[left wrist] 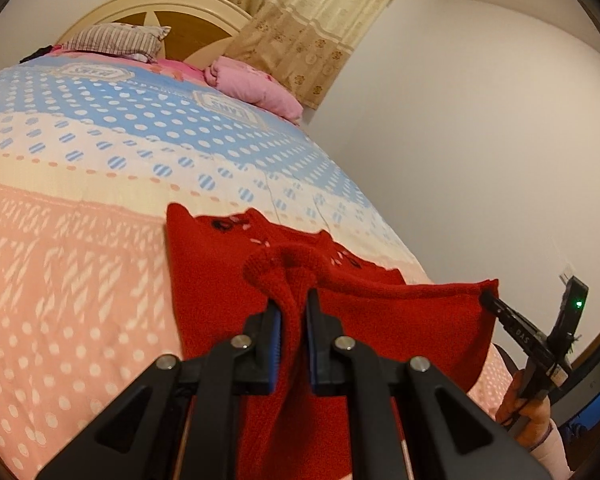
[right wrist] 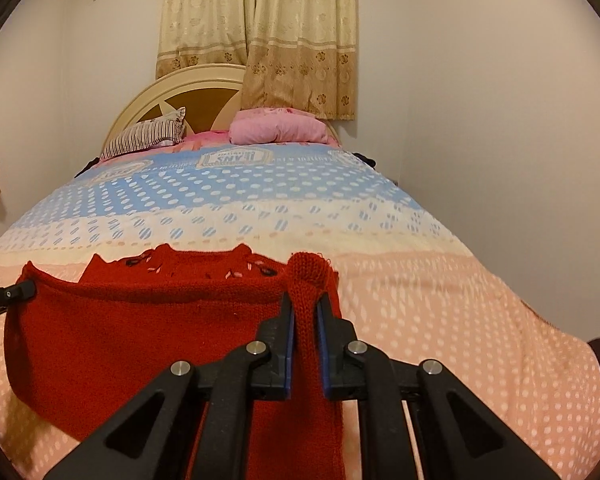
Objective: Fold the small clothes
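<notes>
A small red knitted sweater point(left wrist: 400, 328) lies near the foot of the bed, its near edge lifted. My left gripper point(left wrist: 293, 300) is shut on a bunched corner of that edge. My right gripper point(right wrist: 304, 302) is shut on the other corner, and its tip also shows in the left wrist view point(left wrist: 490, 300). The red edge is stretched taut between them above the sweater point(right wrist: 140, 332), whose far part with buttons and pink stitching rests flat on the bedspread. The left gripper's tip shows at the left of the right wrist view point(right wrist: 20, 290).
The bed has a spotted pink, cream and blue bedspread point(right wrist: 440, 300). A striped pillow point(right wrist: 148, 134) and a pink bundle point(right wrist: 276, 128) lie by the headboard point(right wrist: 172, 92). Curtains point(right wrist: 300, 40) hang behind. A wall point(left wrist: 480, 160) runs along the bed's right side.
</notes>
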Tool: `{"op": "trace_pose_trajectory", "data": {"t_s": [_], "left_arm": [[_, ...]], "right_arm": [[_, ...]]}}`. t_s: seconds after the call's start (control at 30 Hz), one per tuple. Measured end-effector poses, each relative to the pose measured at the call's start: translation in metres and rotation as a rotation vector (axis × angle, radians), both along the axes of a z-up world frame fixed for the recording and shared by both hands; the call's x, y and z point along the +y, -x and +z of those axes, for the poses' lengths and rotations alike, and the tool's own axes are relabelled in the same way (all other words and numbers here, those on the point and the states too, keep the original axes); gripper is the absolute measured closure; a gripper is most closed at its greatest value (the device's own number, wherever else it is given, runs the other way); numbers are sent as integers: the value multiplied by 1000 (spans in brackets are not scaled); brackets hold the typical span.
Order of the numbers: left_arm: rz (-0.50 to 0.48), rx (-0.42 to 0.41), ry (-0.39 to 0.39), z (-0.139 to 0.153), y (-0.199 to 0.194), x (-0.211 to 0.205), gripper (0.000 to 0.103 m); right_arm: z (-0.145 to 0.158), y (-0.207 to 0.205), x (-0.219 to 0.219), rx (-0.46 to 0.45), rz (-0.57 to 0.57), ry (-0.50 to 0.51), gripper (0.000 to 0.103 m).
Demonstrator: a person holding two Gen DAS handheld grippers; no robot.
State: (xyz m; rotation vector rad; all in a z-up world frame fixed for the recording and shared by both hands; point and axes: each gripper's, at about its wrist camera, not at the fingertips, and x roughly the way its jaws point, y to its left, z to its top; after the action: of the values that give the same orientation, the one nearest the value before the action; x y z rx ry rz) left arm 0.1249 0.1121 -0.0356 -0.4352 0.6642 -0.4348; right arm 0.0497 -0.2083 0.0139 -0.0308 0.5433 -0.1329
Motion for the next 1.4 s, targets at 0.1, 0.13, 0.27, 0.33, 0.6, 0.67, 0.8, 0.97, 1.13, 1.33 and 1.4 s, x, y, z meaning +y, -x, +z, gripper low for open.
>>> {"op": "trace_pose_trajectory", "data": {"t_s": [0.1, 0.13, 0.27, 0.33, 0.6, 0.67, 0.8, 0.97, 1.13, 1.33, 1.4], "left_arm": [[17, 1, 2, 2, -11, 1, 92], [22, -1, 3, 3, -16, 2, 92], [42, -2, 4, 6, -30, 2, 92], [54, -1, 2, 6, -39, 2, 92], [105, 23, 1, 0, -81, 7, 92], [119, 26, 3, -2, -91, 9, 92], [128, 32, -14, -5, -109, 7, 92], [134, 48, -51, -15, -128, 0, 92], [174, 77, -82, -29, -149, -2, 92], [279, 178, -163, -50, -159, 5, 91], [305, 202, -125, -53, -158, 19, 91]], "right_arm": [[2, -15, 2, -7, -2, 17, 94], [2, -20, 3, -8, -2, 21, 94], [1, -43, 3, -5, -13, 29, 94], [-1, -55, 3, -5, -17, 37, 94], [-10, -103, 6, 7, -20, 69, 94], [-13, -117, 6, 7, -23, 75, 94], [-21, -142, 7, 21, -35, 85, 94], [-33, -170, 3, 40, -62, 92, 94], [-47, -196, -2, 56, -96, 82, 94], [-82, -226, -1, 131, -109, 127, 94], [-96, -233, -4, 191, -123, 124, 94]]}}
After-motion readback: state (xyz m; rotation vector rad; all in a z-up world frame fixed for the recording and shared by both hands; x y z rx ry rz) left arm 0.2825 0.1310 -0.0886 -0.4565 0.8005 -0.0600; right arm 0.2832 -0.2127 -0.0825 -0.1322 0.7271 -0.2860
